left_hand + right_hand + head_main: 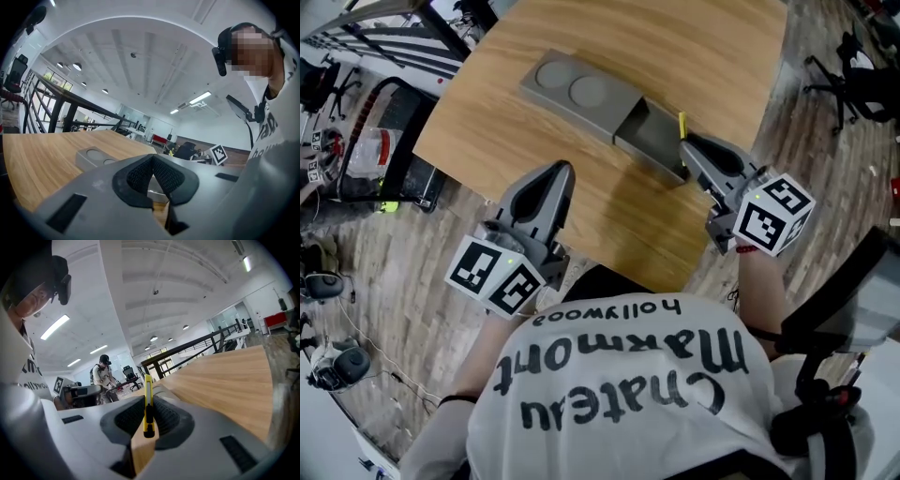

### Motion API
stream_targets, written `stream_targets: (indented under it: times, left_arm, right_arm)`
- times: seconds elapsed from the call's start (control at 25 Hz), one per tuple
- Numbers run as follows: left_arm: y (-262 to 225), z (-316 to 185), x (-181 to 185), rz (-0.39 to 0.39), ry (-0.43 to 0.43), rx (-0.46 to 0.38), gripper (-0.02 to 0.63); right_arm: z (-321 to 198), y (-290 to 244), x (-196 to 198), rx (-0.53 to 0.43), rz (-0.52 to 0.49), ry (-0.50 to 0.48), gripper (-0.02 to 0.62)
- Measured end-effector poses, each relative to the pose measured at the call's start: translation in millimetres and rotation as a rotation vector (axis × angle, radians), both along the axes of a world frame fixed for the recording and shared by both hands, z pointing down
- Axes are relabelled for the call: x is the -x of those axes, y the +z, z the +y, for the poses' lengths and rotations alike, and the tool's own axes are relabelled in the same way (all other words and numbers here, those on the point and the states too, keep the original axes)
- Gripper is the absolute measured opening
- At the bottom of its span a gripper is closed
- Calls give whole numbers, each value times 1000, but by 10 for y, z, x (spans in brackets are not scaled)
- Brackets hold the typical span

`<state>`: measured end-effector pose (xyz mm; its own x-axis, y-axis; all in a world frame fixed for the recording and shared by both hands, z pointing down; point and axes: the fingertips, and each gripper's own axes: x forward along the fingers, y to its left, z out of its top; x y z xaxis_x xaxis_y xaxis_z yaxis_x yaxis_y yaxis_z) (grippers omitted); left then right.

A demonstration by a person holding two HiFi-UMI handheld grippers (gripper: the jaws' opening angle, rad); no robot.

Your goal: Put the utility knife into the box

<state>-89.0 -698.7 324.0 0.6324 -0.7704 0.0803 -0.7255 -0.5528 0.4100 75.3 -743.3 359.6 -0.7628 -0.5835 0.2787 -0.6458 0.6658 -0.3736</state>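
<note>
Right claw (687, 150) is clamped on the utility knife (148, 399), the thin yellow body pinched edge-on between the pads and poking out past the tips. It's held right at the near end of the box (581, 94), just beside the open tray part (649, 139). Left claw (153, 168) has its pads pressed together with nothing in them. It hangs by the near edge of the surface (581, 216), apart from the box.

What I'd worry about is the grip. It's on a narrow, slick handle, so the knife could pivot or slip when tipped down. The opening is narrow too, so a crooked knife could catch the rim and land outside, or shove the box since nothing's bracing it.

Tray looks empty, I think, though the right claw covers its near end. The lid half has two round dents, nothing in them.
</note>
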Motion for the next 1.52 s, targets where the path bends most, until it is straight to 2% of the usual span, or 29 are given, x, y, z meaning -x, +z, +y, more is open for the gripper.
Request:
stream_targets:
  times: [0.28,0.48,0.6,1.12,1.28,1.52]
  left_arm:
    - [175,-282,22,4,20,32,6]
    - [310,-364,-30,8,49,60,6]
    - [340,-354,-48,3,57,66,6]
    - [399,-380,-88,-8,54,77,6]
    - [423,-425,-144,-6,69,84,6]
    - [420,-495,-242,8,92,78,6]
  right_arm:
    - [-181,477,70,42,205,-59,57]
    - [-216,863,80,15,507,-145,57]
    - [-201,1035,104,15,619,-195,57]
    - [-256,1490,107,22,870,-346,57]
    - [-254,1570,79,50,937,-412,57]
    - [-258,1657,42,64,1006,-442,57]
